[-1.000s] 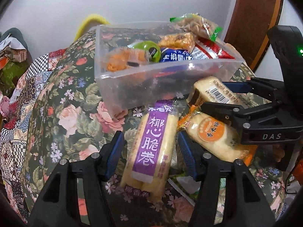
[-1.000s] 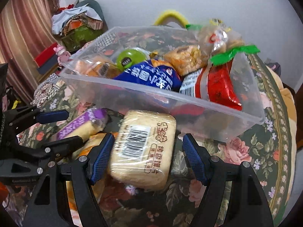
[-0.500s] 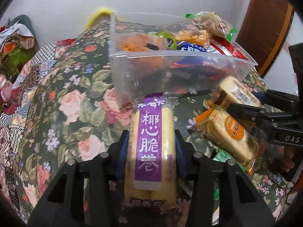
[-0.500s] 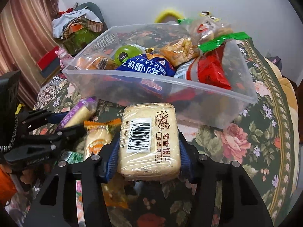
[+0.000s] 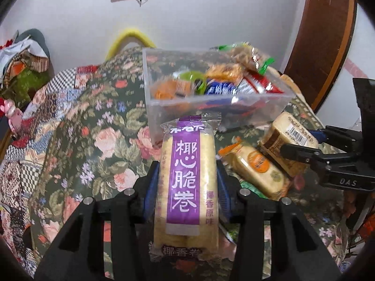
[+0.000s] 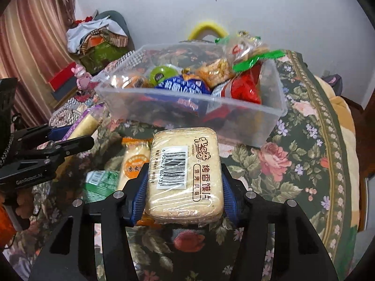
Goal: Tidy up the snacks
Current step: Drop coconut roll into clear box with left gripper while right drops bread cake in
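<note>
Clear rectangular plastic bin (image 6: 255, 126) sits on the round bench under a dark floral tablecloth (image 6: 304, 159), about half full: round lime-green lidded cup (image 6: 161, 75), blue foil snack bag (image 6: 182, 86), red foil packet (image 6: 246, 86), orange-yellow crispy snack pack (image 6: 215, 71), an orange-wrapped pack with barcode at the bin's left end (image 5: 168, 89), and a clear bag with green-edged seal (image 6: 248, 49) sticking up above the rim on the right. Left tongs (image 5: 187, 187) clamped on the long pale-yellow roll pack with purple label (image 5: 187, 182), pads pressing both long sides, pack held in front of the bin's near wall, outside it. Right tongs (image 6: 184, 187) clamped on the flat beige cracker brick in clear wrap with barcode sticker (image 6: 185, 171), also in front of the bin, outside it. Loose on the cloth between the two tongs: pale biscuit pack with orange round logo and orange end (image 6: 133, 164), and a green-and-white packet (image 6: 100, 180) just beside it, partly hidden. Pack with orange logo also visible in left wrist view next to the cracker brick. Behind the bench: yellow curved handle-like thing (image 6: 206, 28), pile of cloth and papers on a chair (image 6: 96, 35), pinkish curtain (image 6: 32, 46), white wall.
</note>
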Demonstrator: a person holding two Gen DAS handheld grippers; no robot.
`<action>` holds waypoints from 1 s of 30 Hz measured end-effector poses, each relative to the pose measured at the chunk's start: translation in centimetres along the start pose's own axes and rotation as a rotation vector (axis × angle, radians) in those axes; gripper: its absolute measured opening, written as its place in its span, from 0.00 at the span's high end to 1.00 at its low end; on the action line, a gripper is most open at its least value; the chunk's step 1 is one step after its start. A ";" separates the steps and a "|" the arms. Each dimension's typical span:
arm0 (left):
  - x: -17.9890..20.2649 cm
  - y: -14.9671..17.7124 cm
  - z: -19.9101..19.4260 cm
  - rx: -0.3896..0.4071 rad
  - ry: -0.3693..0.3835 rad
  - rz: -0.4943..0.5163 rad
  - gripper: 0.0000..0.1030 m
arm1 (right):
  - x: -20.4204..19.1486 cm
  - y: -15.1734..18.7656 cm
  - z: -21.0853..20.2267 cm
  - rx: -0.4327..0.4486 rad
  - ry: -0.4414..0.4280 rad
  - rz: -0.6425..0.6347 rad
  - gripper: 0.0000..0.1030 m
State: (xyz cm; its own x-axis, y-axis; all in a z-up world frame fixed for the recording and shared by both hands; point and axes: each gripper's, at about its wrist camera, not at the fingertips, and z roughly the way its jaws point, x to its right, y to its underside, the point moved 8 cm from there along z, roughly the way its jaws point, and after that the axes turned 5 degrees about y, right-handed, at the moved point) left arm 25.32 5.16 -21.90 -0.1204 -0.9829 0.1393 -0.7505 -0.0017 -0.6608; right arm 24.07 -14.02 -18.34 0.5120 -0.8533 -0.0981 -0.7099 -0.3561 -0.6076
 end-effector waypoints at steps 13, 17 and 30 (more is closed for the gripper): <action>1.6 -6.1 -3.6 0.166 -0.004 0.034 0.56 | 0.8 -5.0 -3.2 0.154 0.010 0.032 0.50; 1.6 -7.9 -3.2 0.188 -0.025 0.041 0.56 | 0.7 -6.6 -3.4 0.184 0.015 0.021 0.50; 0.1 -12.7 1.0 0.181 -0.076 0.052 0.56 | -0.4 -11.0 -1.2 0.225 0.012 -0.006 0.50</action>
State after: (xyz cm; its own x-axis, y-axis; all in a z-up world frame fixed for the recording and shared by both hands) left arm 35.55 4.91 -14.22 -0.1014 -0.9936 0.0505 -0.6148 0.0227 -0.7883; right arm 31.14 -10.22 -10.67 0.5089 -0.8566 -0.0855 -0.5808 -0.2684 -0.7685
